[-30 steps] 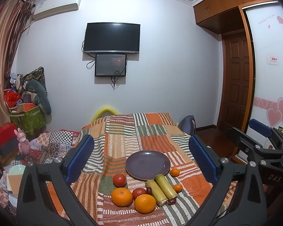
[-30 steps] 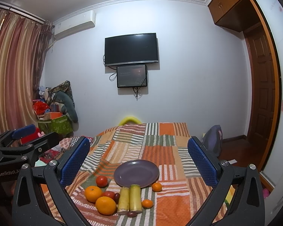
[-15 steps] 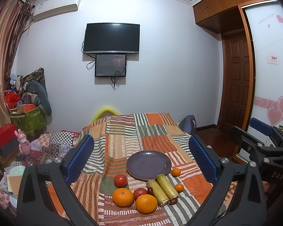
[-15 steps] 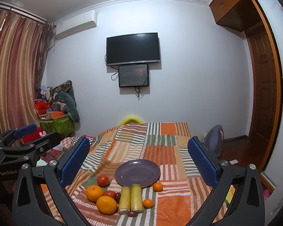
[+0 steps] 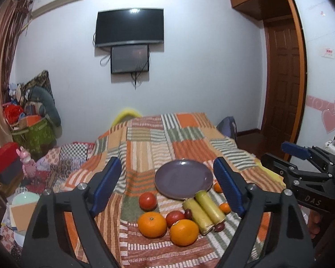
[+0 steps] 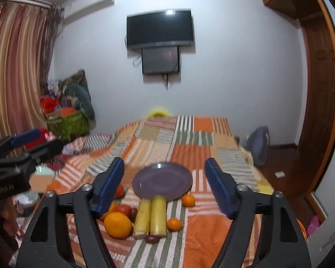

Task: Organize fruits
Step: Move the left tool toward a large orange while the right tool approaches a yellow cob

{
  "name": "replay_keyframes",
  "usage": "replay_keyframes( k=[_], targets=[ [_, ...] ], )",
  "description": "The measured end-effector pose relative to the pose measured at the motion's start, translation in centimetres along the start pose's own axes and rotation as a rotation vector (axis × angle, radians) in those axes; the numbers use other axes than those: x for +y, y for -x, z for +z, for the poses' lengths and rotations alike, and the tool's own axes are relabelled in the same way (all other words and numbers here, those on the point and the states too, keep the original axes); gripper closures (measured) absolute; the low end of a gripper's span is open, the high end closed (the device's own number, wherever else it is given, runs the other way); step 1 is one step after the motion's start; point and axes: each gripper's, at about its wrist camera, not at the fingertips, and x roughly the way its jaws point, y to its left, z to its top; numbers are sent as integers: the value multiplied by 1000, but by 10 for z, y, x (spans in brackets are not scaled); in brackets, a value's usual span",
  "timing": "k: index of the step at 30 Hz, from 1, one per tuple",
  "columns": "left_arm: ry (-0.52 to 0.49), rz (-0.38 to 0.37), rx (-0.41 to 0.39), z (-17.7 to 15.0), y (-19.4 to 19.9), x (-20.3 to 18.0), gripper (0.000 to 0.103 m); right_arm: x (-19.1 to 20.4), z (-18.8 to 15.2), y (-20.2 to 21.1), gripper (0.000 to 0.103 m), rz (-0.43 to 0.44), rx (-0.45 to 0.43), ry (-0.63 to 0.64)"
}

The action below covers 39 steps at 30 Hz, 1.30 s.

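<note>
An empty purple plate lies on a striped patchwork bedspread. In front of it lie two large oranges, two tomatoes, two yellow-green stalk pieces, two small mandarins and dark dates. My left gripper is open and empty above the fruit. My right gripper is open and empty above the plate and stalks. Each gripper shows at the edge of the other's view.
The bed's left edge drops to cluttered bags, boxes and a green basket. A blue backpack stands on the floor at the right, near a wooden door. A TV hangs on the far wall.
Both grippers have tilted down and moved closer to the fruit. Their jaws stand a little narrower. Nothing was taken hold of.
</note>
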Motion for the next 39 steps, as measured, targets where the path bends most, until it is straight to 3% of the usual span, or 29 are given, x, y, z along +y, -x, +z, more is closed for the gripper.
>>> replay_keyframes(
  k=[3, 8, 23, 31, 39],
  targets=[
    [12, 5, 59, -9, -22, 12, 27, -5, -13, -19, 56, 13, 82, 6],
    [23, 12, 174, -32, -58, 30, 40, -11, -35, -47, 70, 46, 222, 14],
    [79, -36, 466, -102, -142, 52, 41, -12, -69, -110, 70, 129, 465, 4],
    [101, -58, 554, -120, -171, 51, 41, -9, -77, -137, 70, 162, 526, -6],
    [140, -92, 576, -126, -185, 54, 38, -8, -82, -159, 68, 193, 573, -14]
  ],
)
